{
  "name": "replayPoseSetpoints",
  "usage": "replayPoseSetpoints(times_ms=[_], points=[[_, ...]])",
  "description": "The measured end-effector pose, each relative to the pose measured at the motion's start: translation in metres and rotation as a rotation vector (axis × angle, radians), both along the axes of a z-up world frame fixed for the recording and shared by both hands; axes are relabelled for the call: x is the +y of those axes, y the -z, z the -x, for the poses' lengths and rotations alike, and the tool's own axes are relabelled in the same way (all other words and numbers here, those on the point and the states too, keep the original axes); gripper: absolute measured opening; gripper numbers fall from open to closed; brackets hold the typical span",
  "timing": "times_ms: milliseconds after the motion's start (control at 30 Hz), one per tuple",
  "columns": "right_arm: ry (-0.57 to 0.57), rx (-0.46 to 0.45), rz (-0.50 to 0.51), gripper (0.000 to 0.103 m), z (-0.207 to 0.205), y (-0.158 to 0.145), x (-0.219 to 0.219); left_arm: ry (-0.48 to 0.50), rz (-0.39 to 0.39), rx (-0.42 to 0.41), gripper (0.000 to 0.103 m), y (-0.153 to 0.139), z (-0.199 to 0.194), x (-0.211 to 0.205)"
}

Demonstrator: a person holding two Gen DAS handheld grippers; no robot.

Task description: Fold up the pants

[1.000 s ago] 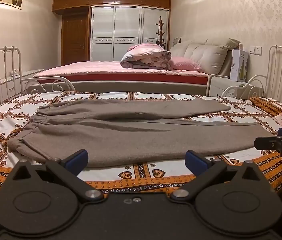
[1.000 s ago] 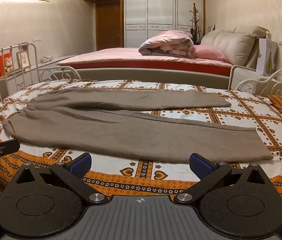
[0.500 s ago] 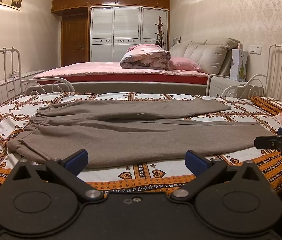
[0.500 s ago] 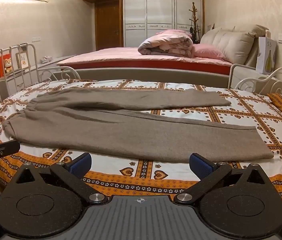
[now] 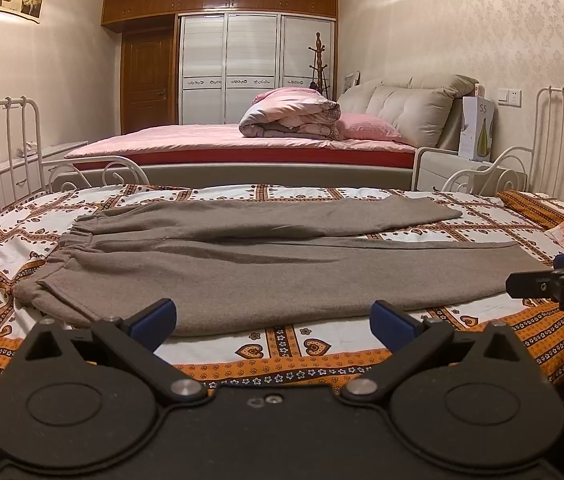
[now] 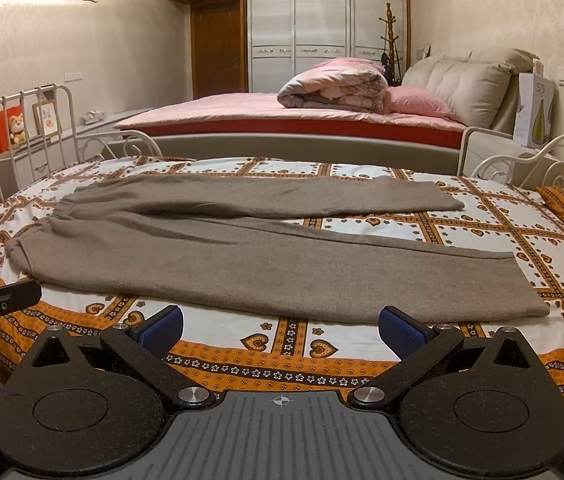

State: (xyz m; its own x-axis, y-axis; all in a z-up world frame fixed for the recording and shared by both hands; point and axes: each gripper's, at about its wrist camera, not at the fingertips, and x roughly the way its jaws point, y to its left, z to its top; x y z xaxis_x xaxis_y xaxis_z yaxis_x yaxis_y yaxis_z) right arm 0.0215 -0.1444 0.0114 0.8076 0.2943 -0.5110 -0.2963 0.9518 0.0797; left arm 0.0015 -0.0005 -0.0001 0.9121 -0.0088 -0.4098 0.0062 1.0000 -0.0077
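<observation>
Left wrist view: pants (image 5: 266, 268) lie flat just beyond both wide-apart, empty grippers.

Near edge: the patterned bedspread (image 6: 282, 332) is lying bare between the spread jaws of the right gripper (image 6: 280, 326) and the pants (image 6: 242, 256).
Left side: a white metal rail (image 6: 18, 132) is standing along the bed.
Right side: a scrolled rail (image 5: 561, 140) is rising there.
Far side: a pink bed (image 5: 242, 148) is sitting beyond.
</observation>
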Motion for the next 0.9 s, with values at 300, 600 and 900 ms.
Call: replayPoseSetpoints(times_ms=[300,600,900], points=[[0.000,0.003,-0.002,0.103,-0.0003,0.0011,0.0002,0.003,-0.005,0.001,0.097,0.0011,-0.0004,-0.0007],[0.002,0.003,-0.004,0.103,-0.0007,0.0017,0.0002,0.003,-0.004,0.001,0.097,0.0013,0.0000,-0.0005],[0.001,0.003,-0.004,0.103,-0.0007,0.0009,0.0000,0.000,-0.007,-0.001,0.097,0.0013,0.0004,-0.0009]])
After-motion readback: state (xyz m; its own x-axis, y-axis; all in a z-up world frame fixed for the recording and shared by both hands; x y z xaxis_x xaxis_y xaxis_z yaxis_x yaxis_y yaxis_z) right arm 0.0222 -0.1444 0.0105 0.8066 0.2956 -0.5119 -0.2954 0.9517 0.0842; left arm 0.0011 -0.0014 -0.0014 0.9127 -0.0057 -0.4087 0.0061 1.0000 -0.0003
